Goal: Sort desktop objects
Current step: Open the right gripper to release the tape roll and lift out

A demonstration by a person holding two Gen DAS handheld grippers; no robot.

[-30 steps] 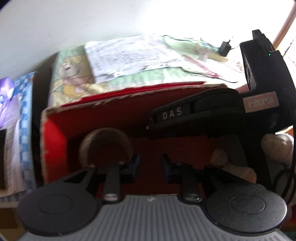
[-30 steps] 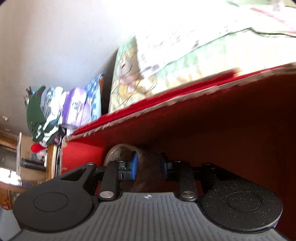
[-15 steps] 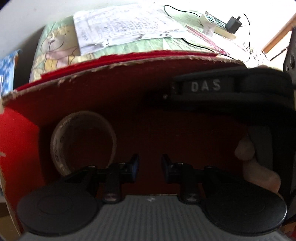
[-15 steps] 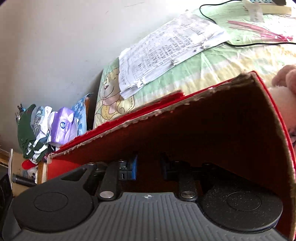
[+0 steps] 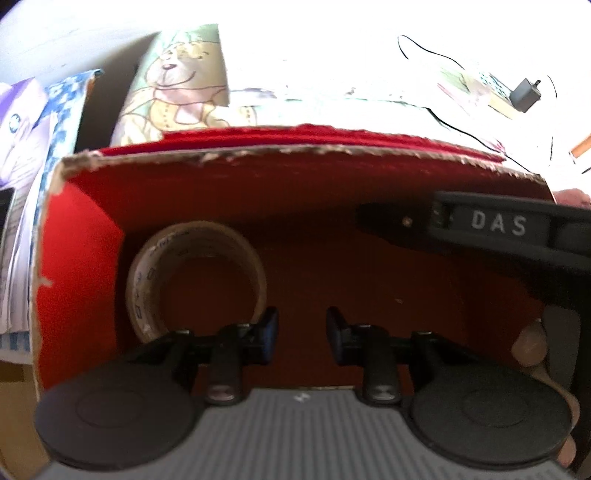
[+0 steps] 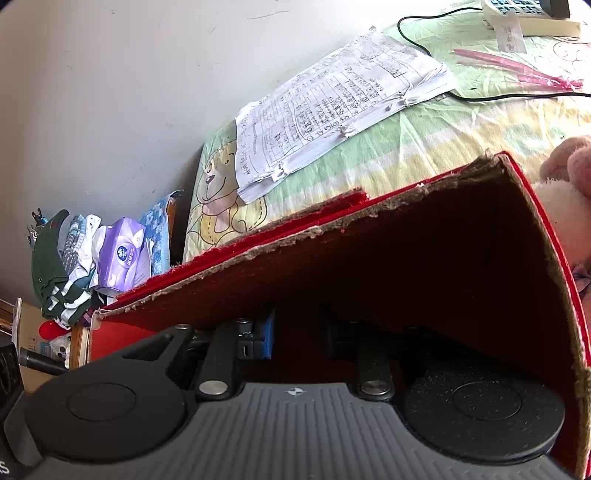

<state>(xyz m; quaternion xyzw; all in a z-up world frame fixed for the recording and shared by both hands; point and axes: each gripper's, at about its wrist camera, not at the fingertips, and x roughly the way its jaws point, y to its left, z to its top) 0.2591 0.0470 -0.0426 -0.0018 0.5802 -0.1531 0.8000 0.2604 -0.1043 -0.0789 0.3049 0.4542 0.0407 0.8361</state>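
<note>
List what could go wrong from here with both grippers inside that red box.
1. The right gripper and left gripper both sit inside the red box; they might knock into each other.
2. The tape roll stands on edge beside the left gripper's fingers; a nudge could roll it.
3. The box's torn cardboard rim hangs over the right gripper and could snag on the way out.

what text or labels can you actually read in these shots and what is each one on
"DAS": white letters on the black right gripper body, seen from the left wrist view.
Tape roll in the red box: print on its inner core, too blurred to read.
Stapled paper stack: handwritten table entries, too small to read.
Purple tissue pack: round logo with print, too small to read.
White label on the power strip: handwriting, unreadable.
</note>
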